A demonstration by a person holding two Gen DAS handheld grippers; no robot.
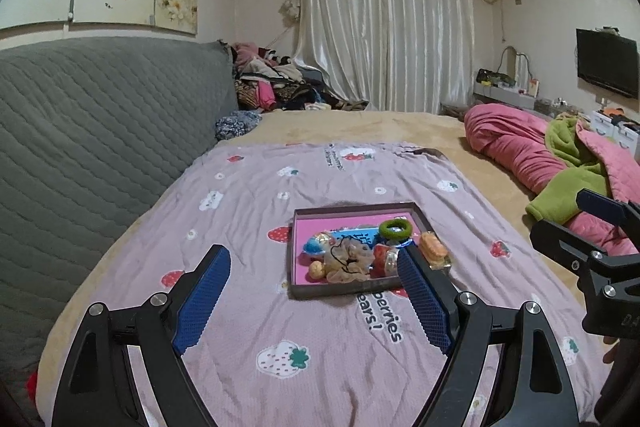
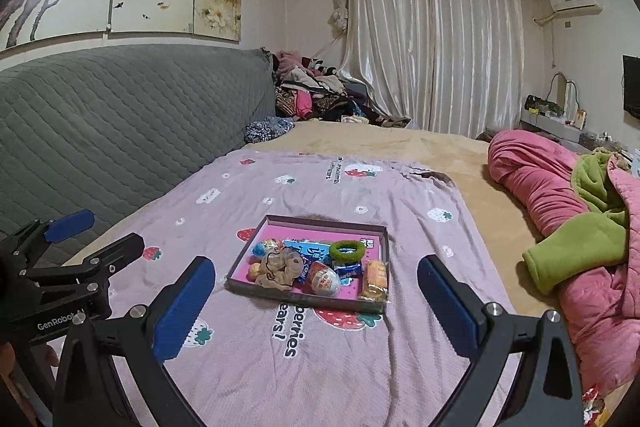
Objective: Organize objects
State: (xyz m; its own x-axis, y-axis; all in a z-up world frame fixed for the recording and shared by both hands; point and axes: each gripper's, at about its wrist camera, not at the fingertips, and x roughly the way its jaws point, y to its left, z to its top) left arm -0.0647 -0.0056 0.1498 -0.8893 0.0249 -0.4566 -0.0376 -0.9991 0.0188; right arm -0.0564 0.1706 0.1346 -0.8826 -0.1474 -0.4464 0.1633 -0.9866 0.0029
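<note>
Both the left gripper (image 1: pixel 314 275) and right gripper (image 2: pixel 316 281) hover empty, jaws spread apart; just ahead lies a shallow dark cardboard tray (image 2: pixel 372 305) of small light trinkets; the soft beige scrunchie (image 2: pixel 276 267) likely squashes; pinch mid-bunch.

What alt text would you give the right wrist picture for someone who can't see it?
A shallow tray with a pink floor sits on a strawberry-print blanket on a bed, holding a green ring, a beige scrunchie, a chocolate egg and wrapped snacks. The open right gripper frames it empty; the left gripper hangs at the left edge.
</note>
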